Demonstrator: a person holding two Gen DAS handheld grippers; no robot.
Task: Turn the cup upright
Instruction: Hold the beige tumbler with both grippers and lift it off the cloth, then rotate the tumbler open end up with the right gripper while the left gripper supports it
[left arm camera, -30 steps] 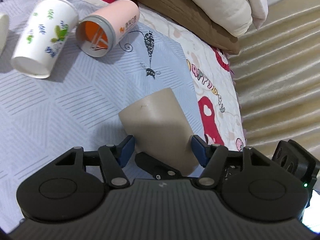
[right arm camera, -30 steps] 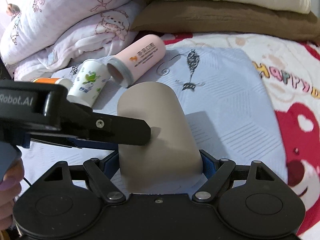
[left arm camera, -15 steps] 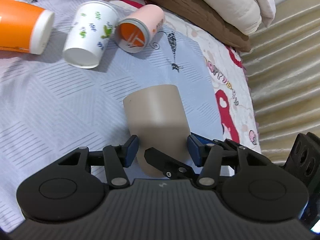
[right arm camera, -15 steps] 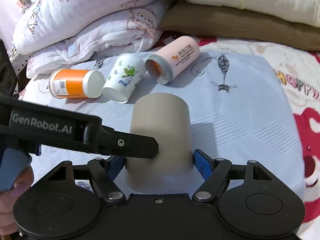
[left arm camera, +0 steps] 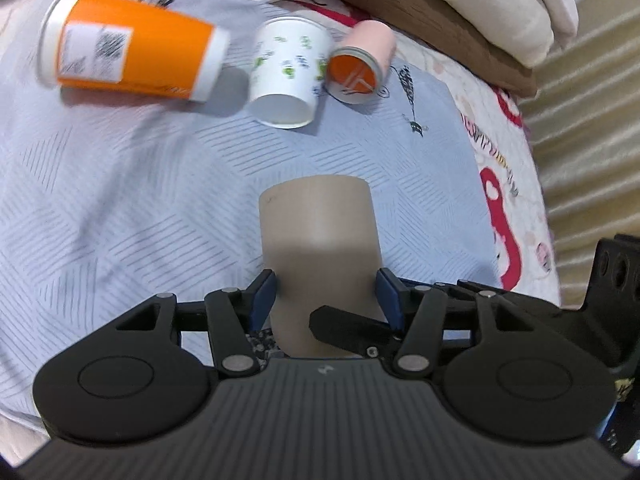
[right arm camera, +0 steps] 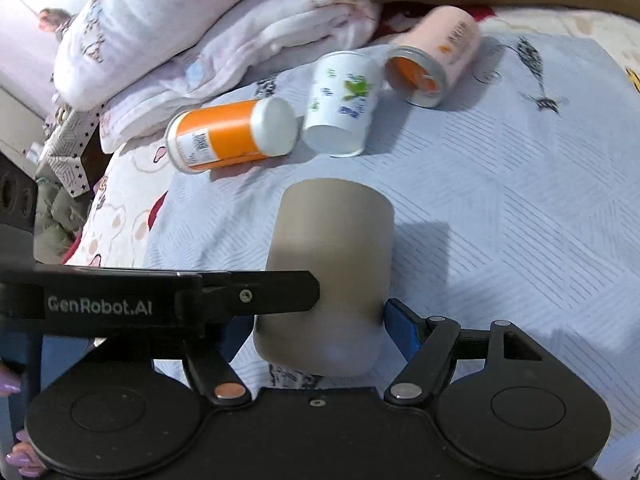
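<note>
Bedspread mid-flip: both grippers, left and right, clamp the beige cup; rotating together, gently, should avoid crushing.

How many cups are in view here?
4: a beige cup in both grippers, and an orange cup, floral cup and pink cup lying beyond.
</note>
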